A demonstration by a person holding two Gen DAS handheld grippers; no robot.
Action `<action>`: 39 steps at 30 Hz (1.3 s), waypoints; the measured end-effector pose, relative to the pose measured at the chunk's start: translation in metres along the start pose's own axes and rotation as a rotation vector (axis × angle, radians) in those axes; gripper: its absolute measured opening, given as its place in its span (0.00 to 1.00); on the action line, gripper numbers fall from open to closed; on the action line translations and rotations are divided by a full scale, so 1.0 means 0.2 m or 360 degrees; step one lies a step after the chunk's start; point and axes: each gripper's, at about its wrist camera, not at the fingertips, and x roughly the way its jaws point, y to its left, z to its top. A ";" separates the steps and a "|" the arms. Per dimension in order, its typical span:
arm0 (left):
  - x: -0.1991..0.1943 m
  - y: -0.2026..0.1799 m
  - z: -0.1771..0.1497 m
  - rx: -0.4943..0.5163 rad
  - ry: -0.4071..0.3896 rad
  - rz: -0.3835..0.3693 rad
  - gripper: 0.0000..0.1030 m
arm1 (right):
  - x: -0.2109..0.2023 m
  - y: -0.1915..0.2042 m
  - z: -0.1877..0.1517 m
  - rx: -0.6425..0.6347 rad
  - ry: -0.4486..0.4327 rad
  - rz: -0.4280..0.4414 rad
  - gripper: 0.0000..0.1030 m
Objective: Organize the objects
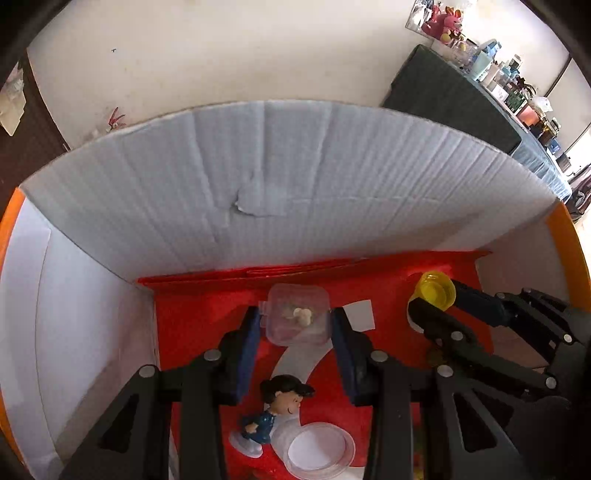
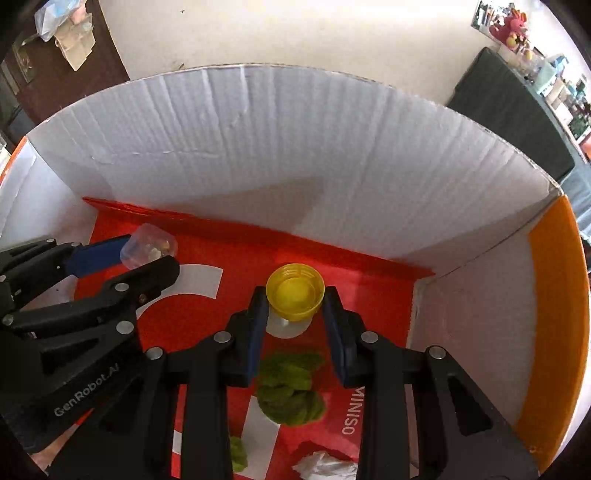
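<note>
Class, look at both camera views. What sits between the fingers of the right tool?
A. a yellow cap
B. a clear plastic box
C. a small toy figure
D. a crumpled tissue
A: in the right wrist view the yellow cap sits between the fingers of the right tool, while the clear box is in the left tool.

Premises appear residential, a lived-in room. Evidence: pale bare floor (image 1: 221,55); long table under a dark cloth (image 1: 454,99) crowded with bottles, boxes and household clutter (image 1: 509,77); pink plush toys (image 1: 443,22) at its far end; dark wooden furniture (image 2: 62,66) bearing crumpled bags.
</note>
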 end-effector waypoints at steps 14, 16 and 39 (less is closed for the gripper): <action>0.00 0.04 0.03 0.0004 0.0004 -0.0034 0.41 | -0.06 -0.02 -0.12 -0.0028 -0.0008 -0.0033 0.29; 0.00 0.06 0.03 0.0002 0.0005 -0.0046 0.42 | -0.07 -0.02 -0.13 -0.0024 -0.0008 -0.0028 0.29; -0.07 0.05 0.03 0.0029 -0.0032 -0.0058 0.42 | -0.30 -0.07 -0.34 -0.0038 -0.0087 -0.0056 0.31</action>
